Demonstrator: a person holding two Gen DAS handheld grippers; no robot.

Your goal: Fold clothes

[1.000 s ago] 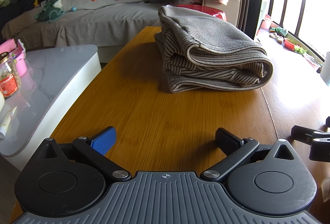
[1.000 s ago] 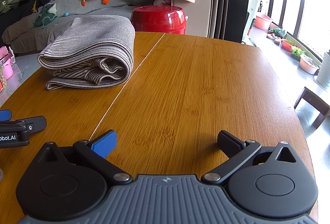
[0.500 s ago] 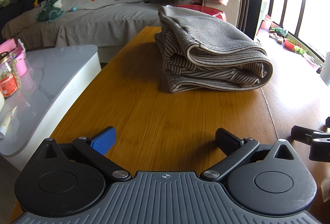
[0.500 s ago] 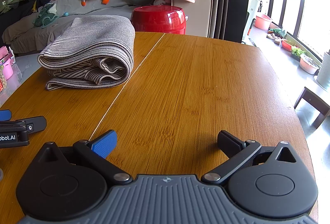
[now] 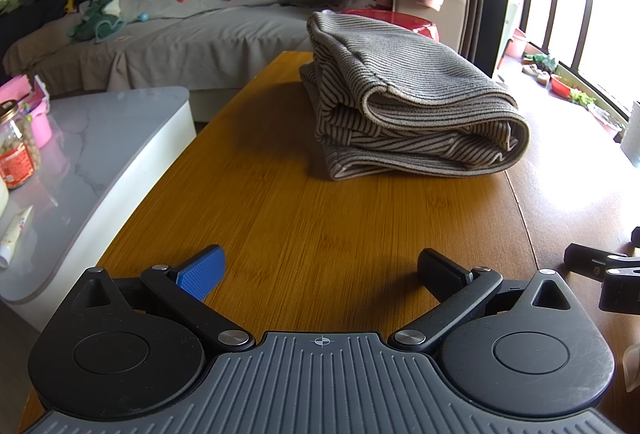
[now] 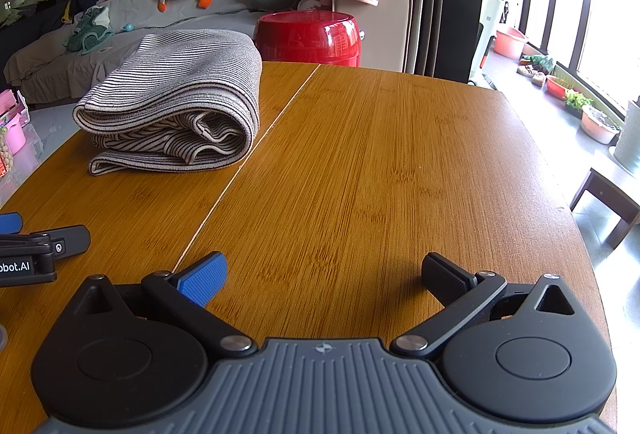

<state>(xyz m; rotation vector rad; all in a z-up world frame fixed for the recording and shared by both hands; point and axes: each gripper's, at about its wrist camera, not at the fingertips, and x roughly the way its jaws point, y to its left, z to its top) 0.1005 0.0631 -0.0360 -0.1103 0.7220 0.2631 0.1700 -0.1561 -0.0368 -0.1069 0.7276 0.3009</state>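
A striped garment point(image 5: 412, 102) lies folded in a thick bundle on the desk point(image 6: 380, 162), unchanged over the last second; both tools, left point(image 5: 320, 268) and right point(image 6: 324, 272), rest spread and empty.

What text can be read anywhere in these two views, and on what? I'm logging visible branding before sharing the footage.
"bbot.AI": white letters on the black body of the left tongs, cut off by the frame edge, so the word is incomplete.
Jar beside the wooden table: red label, print too blurred to read.
Tube near the jar: markings too small to read.
Striped folded garment: no text visible.
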